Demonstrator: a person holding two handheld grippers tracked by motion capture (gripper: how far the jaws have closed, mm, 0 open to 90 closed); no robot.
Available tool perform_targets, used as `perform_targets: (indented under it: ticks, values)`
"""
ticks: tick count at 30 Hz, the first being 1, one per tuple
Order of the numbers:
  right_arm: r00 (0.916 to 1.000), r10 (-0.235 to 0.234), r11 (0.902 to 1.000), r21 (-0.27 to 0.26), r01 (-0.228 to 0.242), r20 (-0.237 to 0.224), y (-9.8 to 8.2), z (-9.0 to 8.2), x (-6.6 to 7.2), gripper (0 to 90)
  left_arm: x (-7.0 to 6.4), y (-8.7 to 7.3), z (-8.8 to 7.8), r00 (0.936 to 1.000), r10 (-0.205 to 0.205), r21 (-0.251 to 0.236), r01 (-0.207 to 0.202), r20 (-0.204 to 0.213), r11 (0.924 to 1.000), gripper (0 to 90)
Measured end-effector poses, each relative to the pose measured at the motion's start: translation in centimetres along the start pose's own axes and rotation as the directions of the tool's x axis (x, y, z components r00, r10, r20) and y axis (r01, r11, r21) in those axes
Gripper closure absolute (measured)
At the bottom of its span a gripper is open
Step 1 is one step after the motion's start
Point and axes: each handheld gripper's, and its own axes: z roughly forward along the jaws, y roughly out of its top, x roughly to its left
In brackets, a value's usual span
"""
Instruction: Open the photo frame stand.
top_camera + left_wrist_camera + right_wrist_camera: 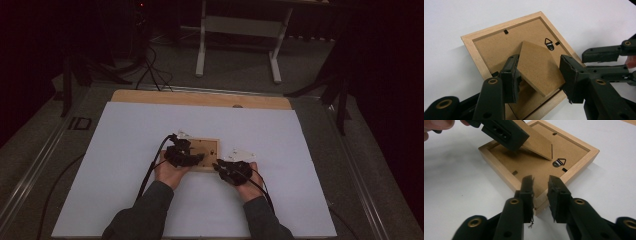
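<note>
Black fingers of the left gripper [539, 75] clamp the stiff, light easel stand [540, 67] hinged on the face-down wooden frame [471, 45], while the right gripper [541, 192] hangs released over the frame's near corner.

Picture frame [209, 150] lies face down on the white sheet [125, 150], mid-table; its stand flap [539, 67] rises above the backing.
</note>
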Motion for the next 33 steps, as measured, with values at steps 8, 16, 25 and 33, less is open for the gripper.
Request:
perform_targets:
  ticks: [8,16,25,33]
  values:
    - [0.9997,0.021,0.9996,-0.020,-0.022,-0.010,0.4,-0.6,-0.5,66.0,-0.6,-0.6,-0.6,0.9986,0.052,-0.032,-0.053,-0.012,0.9981,52.8]
    - [0.9978,0.064,0.9968,-0.046,-0.064,-0.018,0.8,-1.3,-1.2,64.8,-0.9,-1.9,-1.5,0.9951,0.094,-0.066,-0.096,-0.028,0.9932,52.9]
    - [0.9965,0.081,0.9947,-0.062,-0.082,-0.022,1.1,-1.7,-1.6,63.7,-1.8,-3.1,-2.5,0.9814,0.180,-0.089,-0.186,-0.066,0.9785,53.0]
    - [0.9954,0.080,0.9948,-0.059,-0.083,-0.053,1.5,-1.5,-1.6,58.7,-2.1,-4.6,-3.4,0.9731,0.215,-0.121,-0.224,-0.084,0.9671,53.0]
